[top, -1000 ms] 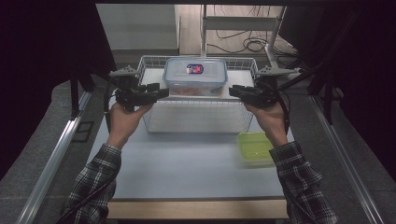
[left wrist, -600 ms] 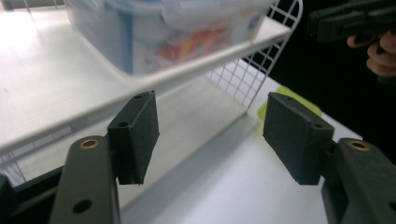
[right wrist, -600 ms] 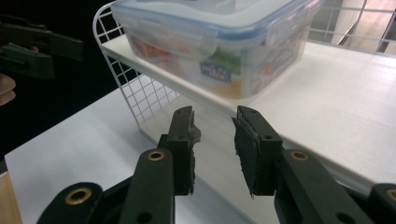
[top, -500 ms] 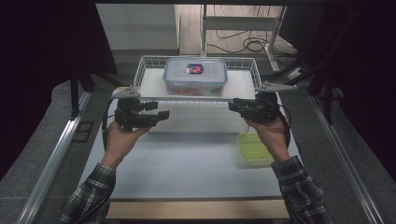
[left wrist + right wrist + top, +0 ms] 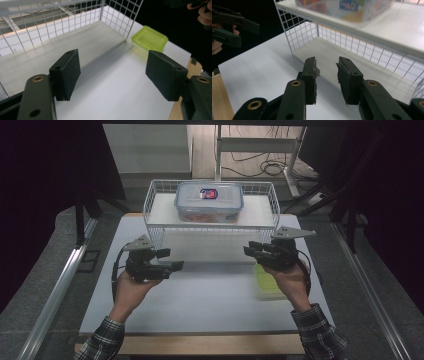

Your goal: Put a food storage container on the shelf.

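The clear plastic food container (image 5: 209, 202) with its snap-on lid and red-and-blue label sits on the top shelf of the white wire rack (image 5: 155, 215), roughly centred, at the far side of the table. Nothing is touching it right now.

What's changed: a second ago both grippers were up at the rack's top corners, level with the shelf. Now they've come back down toward the person and hang over the white tabletop (image 5: 210, 300), well apart from the box. So to me it looks like the box has been set down and let go, and the hands are backing off.

Left gripper (image 5: 172, 266) has just been opening; in the left gripper view its jaws stand wide with only bare table between them (image 5: 112, 75). Right gripper (image 5: 250, 249) has its jaws a little apart, a narrow gap, nothing in it (image 5: 327, 75).

Materials: the rack is thin white-coated wire in a square grid, with flat pale shelf boards top and bottom. The box is see-through with rounded corners, something orange-ish inside, hard to tell what. Jaw pads are matte black foam blocks, and the right ones look frayed at the edges. There's also a small lime-green translucent tray (image 5: 149, 39) with rounded corners, just beside the rack's corner, under the right hand.
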{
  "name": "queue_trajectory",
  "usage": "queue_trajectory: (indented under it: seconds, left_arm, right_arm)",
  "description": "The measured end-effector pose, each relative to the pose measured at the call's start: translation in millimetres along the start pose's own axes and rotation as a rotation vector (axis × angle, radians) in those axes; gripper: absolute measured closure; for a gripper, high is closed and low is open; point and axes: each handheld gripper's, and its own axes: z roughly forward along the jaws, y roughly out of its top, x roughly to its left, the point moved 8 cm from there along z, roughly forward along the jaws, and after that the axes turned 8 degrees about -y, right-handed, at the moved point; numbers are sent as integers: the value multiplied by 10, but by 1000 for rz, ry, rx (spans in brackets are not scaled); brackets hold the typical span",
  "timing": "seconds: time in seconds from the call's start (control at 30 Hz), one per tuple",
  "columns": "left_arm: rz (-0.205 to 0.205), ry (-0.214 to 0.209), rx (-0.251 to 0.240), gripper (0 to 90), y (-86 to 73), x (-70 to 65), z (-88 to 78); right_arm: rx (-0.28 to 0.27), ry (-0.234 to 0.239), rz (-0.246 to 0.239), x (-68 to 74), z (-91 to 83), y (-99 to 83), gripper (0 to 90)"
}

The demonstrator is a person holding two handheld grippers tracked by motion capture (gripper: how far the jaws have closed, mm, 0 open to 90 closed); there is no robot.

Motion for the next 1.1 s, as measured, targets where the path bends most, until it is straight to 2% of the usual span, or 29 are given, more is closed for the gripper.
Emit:
queue_trajectory:
  seconds: [0.17, 0.33, 0.53, 0.6, 0.67, 0.73, 0.97, 1.1]
  left_arm:
    - [-1, -5, 11, 259, -152, -58, 46]
    - [0, -32, 15, 250, -288, -170, 85]
    - [45, -6, 68, 221, -456, -279, 136]
    - [42, -4, 81, 212, -528, -302, 144]
    - [27, -28, 104, 201, -610, -334, 155]
    - [25, -27, 123, 176, -682, -359, 158]
    - [12, -27, 111, 140, -799, -414, 132]
    - [2, -67, 102, 117, -885, -474, 166]
  right_arm:
    - [28, 9, -7, 56, 6, -182, 615]
    - [38, 0, -16, 89, 8, -330, 572]
    - [50, 4, -10, 149, -24, -462, 501]
    - [53, 1, -16, 180, -40, -511, 474]
    - [53, 3, -21, 214, -56, -555, 456]
    - [57, -6, -31, 238, -63, -603, 436]
    - [65, -24, -48, 309, -57, -780, 354]
    - [70, -8, -38, 388, -57, -889, 322]
